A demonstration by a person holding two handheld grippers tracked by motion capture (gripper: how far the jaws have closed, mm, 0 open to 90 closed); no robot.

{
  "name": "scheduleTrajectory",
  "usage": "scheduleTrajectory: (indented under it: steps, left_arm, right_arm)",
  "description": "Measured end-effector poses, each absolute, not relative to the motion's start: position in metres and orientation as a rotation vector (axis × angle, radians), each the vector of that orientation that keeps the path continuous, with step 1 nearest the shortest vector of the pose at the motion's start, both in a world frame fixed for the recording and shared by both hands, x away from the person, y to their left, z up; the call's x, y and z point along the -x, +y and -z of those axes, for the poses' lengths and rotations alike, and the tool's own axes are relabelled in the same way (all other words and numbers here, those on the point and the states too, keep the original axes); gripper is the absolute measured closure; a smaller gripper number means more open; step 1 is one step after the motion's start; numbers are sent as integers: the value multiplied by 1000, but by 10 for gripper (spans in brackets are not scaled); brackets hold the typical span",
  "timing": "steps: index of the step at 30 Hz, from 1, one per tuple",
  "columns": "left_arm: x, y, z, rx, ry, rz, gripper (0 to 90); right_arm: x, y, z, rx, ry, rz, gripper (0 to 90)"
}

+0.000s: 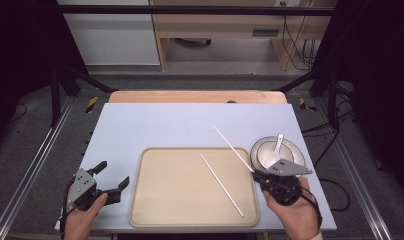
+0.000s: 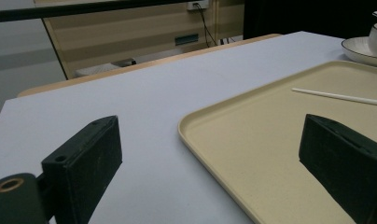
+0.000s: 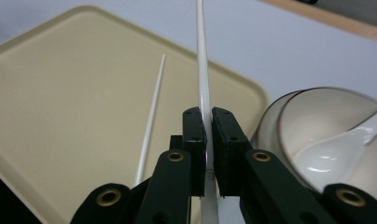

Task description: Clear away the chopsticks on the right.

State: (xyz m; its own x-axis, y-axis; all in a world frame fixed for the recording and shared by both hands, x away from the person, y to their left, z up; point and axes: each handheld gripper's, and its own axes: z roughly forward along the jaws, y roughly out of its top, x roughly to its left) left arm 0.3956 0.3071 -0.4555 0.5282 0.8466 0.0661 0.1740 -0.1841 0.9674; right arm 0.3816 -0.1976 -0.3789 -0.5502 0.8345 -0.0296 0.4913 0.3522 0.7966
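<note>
Overhead, a pale blue counter (image 1: 155, 125) was seen with a beige tray (image 1: 165, 200) set near its front edge. At the right, the right gripper (image 1: 258, 173) was held in a hand, and its fingers (image 3: 196, 140) were closed tight on a long white chopstick (image 1: 232, 145). That chopstick was pinched near its lower end, with most of its length seen slanting up and away from the fingers over the tray's far right corner, clear of the tray surface. A second chopstick (image 1: 221, 185) was left lying flat on the tray, well apart from the fingers. Just beside the right gripper, a white bowl (image 1: 270, 150) with a spoon (image 1: 278, 146) in it was seen resting on a plate (image 1: 297, 155). At the left, the left gripper (image 1: 115, 177) was held wide open over the counter beside the tray, with nothing between its fingers.
</note>
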Motion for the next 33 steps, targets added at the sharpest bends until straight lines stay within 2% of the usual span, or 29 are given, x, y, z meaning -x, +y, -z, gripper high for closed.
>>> scheduleTrajectory:
  steps: [11,12,24,25,26,30,33]
  left_arm:
    - [-393,308,451,-1675,870,-780,56]
    - [-388,311,446,-1636,883,-789,56]
    - [-384,309,440,-1650,854,-793,56]
    - [-384,308,440,-1653,853,-786,56]
    - [-384,307,440,-1660,846,-783,57]
    - [-386,301,439,-1686,828,-746,61]
    - [-385,295,435,-1696,822,-722,75]
  right_arm:
    - [-368,-150,433,-1193,2298,-1000,843]
    - [-365,-143,444,-1219,2323,-1009,843]
    - [-364,-133,463,-1357,2311,-958,839]
    - [-365,-134,464,-1343,2324,-955,823]
    - [-365,-134,464,-1351,2314,-993,768]
    - [-366,-136,458,-1329,2290,-1058,732]
    - [-368,-139,455,-1281,2242,-1111,655]
